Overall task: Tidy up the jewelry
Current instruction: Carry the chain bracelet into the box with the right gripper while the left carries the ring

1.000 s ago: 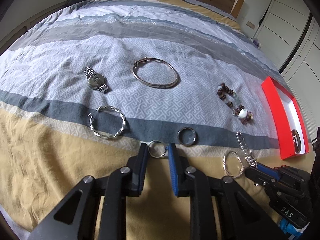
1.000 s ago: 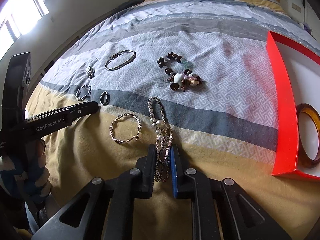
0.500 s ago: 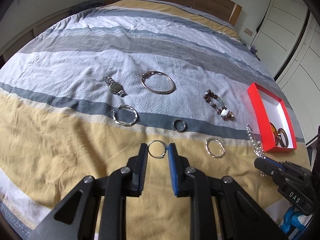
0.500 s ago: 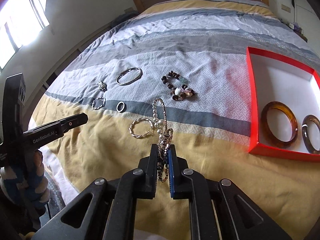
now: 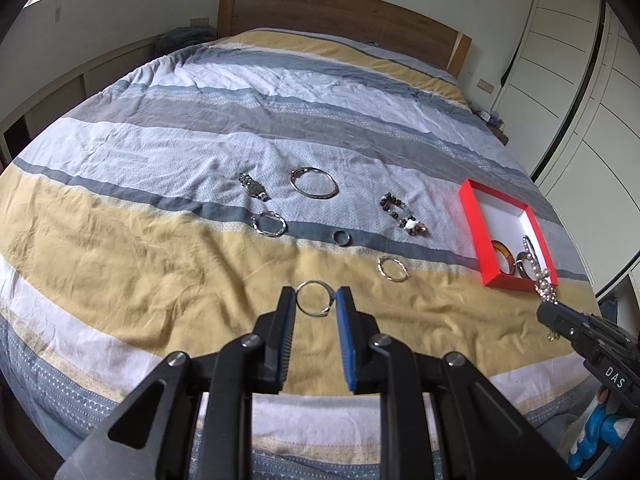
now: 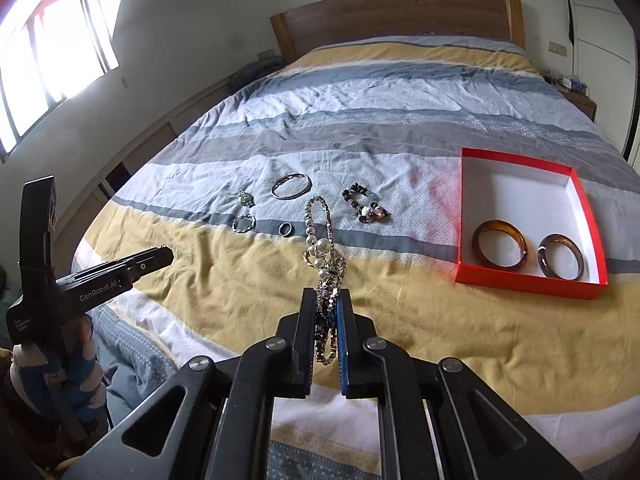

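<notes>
Silver hoop ring (image 5: 314, 298) sits clamped between the left gripper's (image 5: 315, 300) pads at lower centre; the right gripper (image 6: 326, 312) pinches a pearl-and-chain necklace (image 6: 322, 248), its length running up-frame. Both loads belong in the red box (image 6: 520, 280), right of centre and nearer the right gripper.

Both wrist cameras look down along their fingers from above the bed's (image 5: 168, 268) foot toward the headboard (image 6: 400, 16); both share the red box (image 6: 520, 280).
</notes>
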The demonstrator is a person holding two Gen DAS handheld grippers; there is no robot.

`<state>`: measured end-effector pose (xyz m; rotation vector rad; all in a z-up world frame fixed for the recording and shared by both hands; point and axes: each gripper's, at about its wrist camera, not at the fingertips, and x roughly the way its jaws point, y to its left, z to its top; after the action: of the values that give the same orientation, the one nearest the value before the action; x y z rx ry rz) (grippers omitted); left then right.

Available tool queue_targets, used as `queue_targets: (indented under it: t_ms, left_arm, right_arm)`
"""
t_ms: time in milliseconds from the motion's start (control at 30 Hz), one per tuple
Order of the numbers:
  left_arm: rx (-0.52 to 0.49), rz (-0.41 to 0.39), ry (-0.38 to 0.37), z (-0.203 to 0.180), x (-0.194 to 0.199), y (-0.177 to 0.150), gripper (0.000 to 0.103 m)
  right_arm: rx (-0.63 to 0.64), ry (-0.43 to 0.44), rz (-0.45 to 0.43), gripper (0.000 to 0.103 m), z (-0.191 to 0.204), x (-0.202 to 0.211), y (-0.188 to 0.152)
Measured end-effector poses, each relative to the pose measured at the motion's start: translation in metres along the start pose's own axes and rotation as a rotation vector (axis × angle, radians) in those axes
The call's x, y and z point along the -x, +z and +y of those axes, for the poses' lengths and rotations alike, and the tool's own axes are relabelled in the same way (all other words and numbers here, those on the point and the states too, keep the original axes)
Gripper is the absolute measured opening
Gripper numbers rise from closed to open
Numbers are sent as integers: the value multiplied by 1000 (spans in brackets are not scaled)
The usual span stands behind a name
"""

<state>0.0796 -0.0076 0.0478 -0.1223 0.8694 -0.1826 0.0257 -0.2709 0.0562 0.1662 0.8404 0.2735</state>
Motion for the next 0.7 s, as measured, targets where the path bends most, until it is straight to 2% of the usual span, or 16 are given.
queue_targets:
  t_ms: [200, 333, 500, 700]
  left_arm:
    - [-29, -37, -10, -19, 29, -3, 19]
    - [-56, -38, -37, -41, 34, 0, 19]
    - [-117, -13, -81, -84, 18, 8, 19]
    - [-203, 16, -151, -154, -24, 36, 19]
  right_arm:
    - [-8, -8, -44, 10, -2, 34, -13]
    - [-26, -29, -69, 10, -17, 51, -16]
    - [-63, -79, -85, 10, -55, 65, -13]
    - [-89, -152, -78, 10, -113, 60, 7]
